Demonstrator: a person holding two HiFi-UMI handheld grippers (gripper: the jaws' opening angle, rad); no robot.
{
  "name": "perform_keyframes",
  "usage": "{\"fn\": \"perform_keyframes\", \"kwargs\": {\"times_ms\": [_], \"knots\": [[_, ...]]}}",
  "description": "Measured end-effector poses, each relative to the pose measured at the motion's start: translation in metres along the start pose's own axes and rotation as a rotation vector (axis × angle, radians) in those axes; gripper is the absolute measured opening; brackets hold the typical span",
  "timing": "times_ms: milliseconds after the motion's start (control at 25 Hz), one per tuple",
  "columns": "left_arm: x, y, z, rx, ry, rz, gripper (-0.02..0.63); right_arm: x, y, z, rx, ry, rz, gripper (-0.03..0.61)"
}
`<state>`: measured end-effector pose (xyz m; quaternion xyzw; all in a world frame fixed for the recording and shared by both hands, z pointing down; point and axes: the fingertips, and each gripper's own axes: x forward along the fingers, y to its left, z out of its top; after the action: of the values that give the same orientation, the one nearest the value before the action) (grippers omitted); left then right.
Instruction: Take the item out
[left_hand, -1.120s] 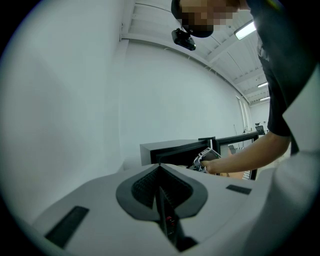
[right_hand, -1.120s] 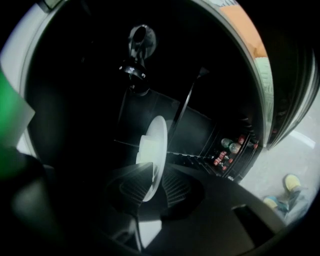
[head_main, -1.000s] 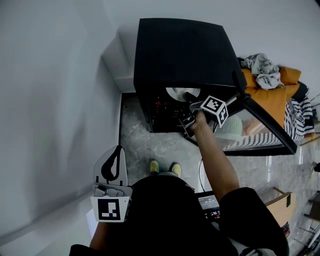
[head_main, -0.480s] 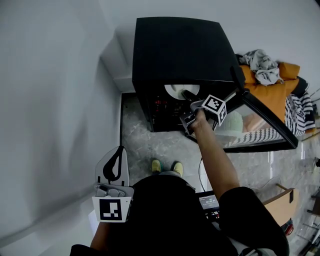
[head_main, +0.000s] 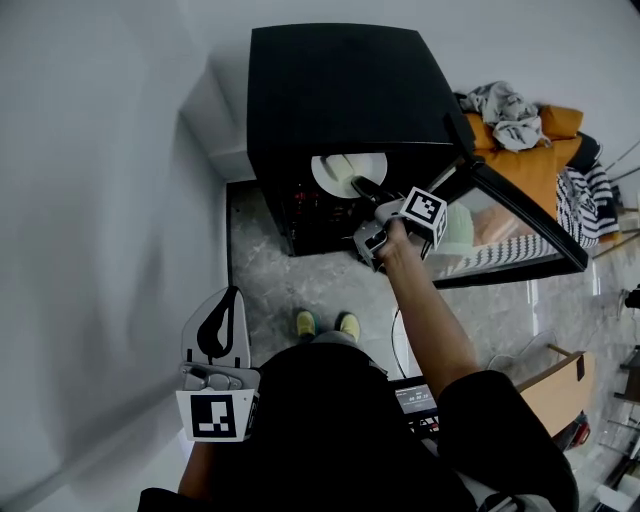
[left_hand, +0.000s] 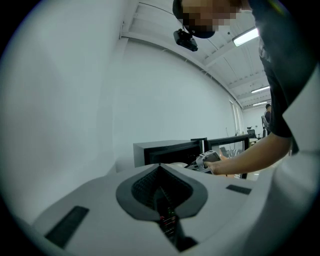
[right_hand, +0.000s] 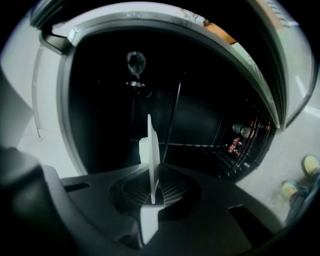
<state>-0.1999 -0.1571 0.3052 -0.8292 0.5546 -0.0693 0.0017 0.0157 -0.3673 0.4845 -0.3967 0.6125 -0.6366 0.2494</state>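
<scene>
Showing the white plate (head_main: 338, 172) at the mouth of the black cabinet (head_main: 345, 90), upper centre of the head view; the right gripper view presents it edge-on (right_hand: 151, 150). The right gripper (head_main: 362, 188) reaches in, its fingers closing on the near rim, which stands between them. The glass door (head_main: 505, 235) hangs open at right. The left gripper (head_main: 228, 305), at lower left, sits well apart from the cabinet, its fingers clenched together on nothing. Orange cloth (head_main: 530, 170) lies at upper right.
</scene>
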Motion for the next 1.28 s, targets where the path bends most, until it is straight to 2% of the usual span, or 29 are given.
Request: {"fn": "perform_keyframes", "kwargs": {"times_ms": [120,280,840,1280], "knots": [[-0.001,0.0,-0.009,-0.006,0.031,-0.016,0.009,-0.014,0.004,-0.006,0.007,0.003,0.006,0.026],[0.002,-0.003,-0.017,-0.024,0.033,-0.052,0.009,-0.038,0.009,-0.013,-0.015,0.013,0.015,0.026],[0.01,-0.028,-0.023,-0.086,0.003,-0.179,0.009,-0.144,0.043,-0.058,-0.033,0.026,0.035,0.026],[-0.007,-0.058,0.014,-0.065,-0.04,-0.215,0.009,-0.222,0.115,-0.085,-0.047,0.036,0.13,0.026]]}}
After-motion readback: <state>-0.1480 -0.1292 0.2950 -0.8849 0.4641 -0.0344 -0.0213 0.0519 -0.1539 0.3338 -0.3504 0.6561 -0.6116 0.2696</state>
